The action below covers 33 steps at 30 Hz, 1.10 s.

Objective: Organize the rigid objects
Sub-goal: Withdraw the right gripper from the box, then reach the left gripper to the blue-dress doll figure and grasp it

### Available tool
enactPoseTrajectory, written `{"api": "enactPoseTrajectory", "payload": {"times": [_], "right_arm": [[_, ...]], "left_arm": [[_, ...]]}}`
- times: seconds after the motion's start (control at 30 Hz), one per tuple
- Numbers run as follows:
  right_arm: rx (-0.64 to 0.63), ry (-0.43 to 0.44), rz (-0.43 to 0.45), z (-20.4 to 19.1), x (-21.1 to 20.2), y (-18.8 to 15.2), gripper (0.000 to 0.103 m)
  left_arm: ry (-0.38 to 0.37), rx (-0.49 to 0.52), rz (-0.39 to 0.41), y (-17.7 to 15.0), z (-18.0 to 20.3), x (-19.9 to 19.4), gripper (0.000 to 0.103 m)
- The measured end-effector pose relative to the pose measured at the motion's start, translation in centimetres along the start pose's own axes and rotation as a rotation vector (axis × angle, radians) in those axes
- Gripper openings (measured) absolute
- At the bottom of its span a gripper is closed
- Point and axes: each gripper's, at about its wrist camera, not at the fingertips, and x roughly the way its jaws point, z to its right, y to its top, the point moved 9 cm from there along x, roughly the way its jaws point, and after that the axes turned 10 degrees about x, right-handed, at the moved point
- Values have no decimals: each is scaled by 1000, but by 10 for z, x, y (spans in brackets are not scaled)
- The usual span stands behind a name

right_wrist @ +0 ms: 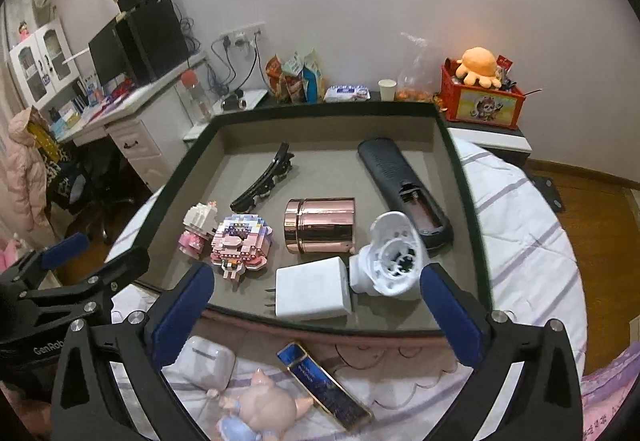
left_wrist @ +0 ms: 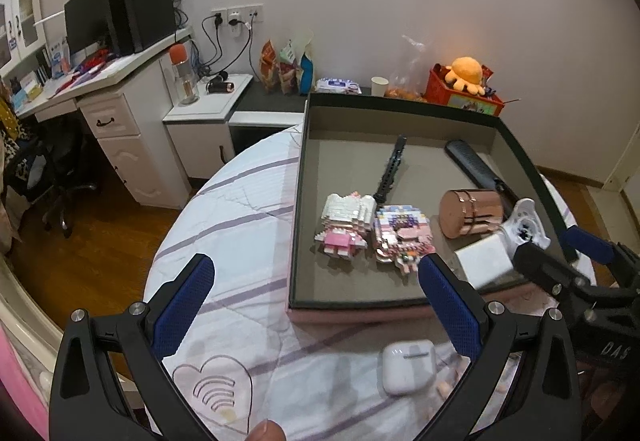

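Note:
A dark box tray (right_wrist: pixel 452 145) lies on the bed and holds two pink block figures (right_wrist: pixel 240 241), a black hair clip (right_wrist: pixel 262 181), a copper can (right_wrist: pixel 320 225), a black remote (right_wrist: pixel 400 177), a white charger (right_wrist: pixel 312 293) and a white round part (right_wrist: pixel 394 257). In front of the tray lie a white earbud case (left_wrist: pixel 408 365), a blue lighter (right_wrist: pixel 320 381) and a pink pig figure (right_wrist: pixel 264 405). My left gripper (left_wrist: pixel 316 305) is open and empty above the bedsheet, left of the earbud case. My right gripper (right_wrist: pixel 316 309) is open and empty above the tray's near edge.
A white desk (left_wrist: pixel 120 81) with monitor and black computer tower stands at the left, with an office chair below. Snack bags, a paper cup (left_wrist: pixel 379 85) and a red toy box (left_wrist: pixel 464 93) line the wall behind the tray. Wooden floor surrounds the bed.

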Motion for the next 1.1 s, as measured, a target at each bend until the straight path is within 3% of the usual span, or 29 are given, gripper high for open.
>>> {"api": "enactPoseTrajectory", "payload": {"times": [0.43, 0.7, 1.1], "right_arm": [[86, -54, 59, 45, -67, -27, 103], [141, -66, 28, 65, -80, -61, 103], [142, -62, 53, 65, -99, -71, 103]], "left_arm": [[-47, 40, -20, -43, 30, -33, 103], [-79, 67, -71, -81, 51, -43, 103], [-140, 126, -94, -95, 85, -48, 103]]}}
